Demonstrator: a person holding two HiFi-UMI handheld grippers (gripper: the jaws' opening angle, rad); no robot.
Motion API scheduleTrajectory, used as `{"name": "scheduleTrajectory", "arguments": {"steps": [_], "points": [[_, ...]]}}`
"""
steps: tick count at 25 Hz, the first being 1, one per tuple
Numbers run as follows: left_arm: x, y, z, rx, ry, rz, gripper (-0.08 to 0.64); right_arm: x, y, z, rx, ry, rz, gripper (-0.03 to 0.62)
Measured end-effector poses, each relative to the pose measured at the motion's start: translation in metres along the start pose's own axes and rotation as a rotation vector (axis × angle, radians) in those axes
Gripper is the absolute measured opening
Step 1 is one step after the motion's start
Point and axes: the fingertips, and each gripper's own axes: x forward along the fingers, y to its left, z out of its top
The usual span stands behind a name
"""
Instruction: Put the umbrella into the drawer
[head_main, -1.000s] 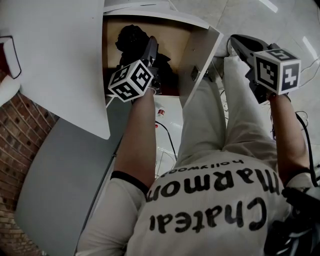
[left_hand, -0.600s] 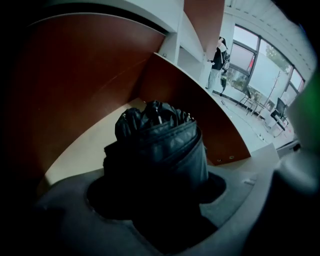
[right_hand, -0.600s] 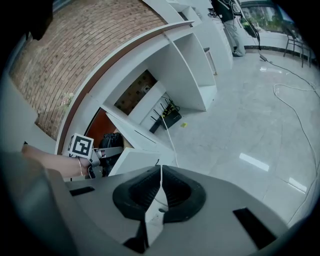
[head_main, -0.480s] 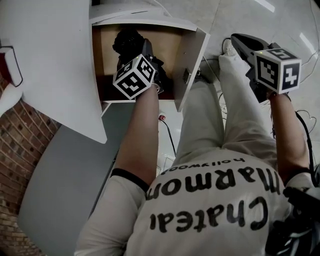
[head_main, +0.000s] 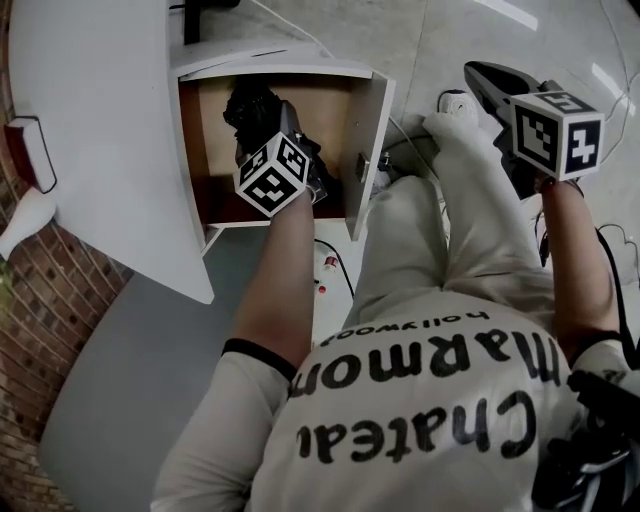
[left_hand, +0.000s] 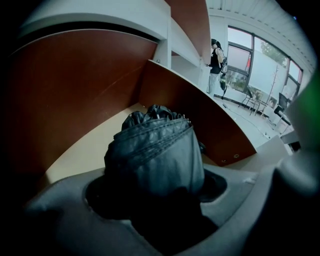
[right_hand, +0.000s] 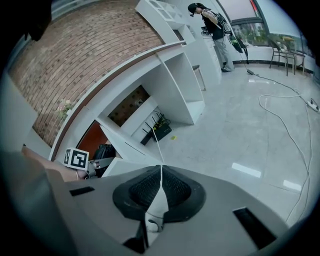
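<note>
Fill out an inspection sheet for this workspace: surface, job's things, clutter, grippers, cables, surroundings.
Surface: white desk top above the open drawer.
Job's things: drawer pulled open; black folded umbrella inside it.
Clutter: small red-and-white object on the floor; black devices with antennas on a low shelf.
Grippers: left gripper reaches into the drawer, its jaws have just been opening, the umbrella is between them and the pads seem off it; right gripper is held aside, jaws together, empty.
Cables: white cable trailing across the floor.
Surroundings: brick wall; a person standing far off by the windows.
</note>
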Motion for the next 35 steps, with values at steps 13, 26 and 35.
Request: {"name": "scheduleTrajectory", "arguments": {"steps": [13, 26, 35], "points": [[0.000, -0.007, -0.002, 0.040, 0.023, -0.003, 0.367, -0.024, -0.001, 0.004, -0.021, -0.059, -0.045, 0.020], [-0.010, -0.017, -0.001, 0.099, 0.084, -0.060, 0.377, -0.059, -0.004, 0.023, 0.002, -0.098, -0.069, 0.020], [-0.024, -0.024, 0.010, 0.142, 0.100, -0.087, 0.374, -0.091, 0.002, 0.054, -0.059, -0.130, -0.113, 0.020]]}}
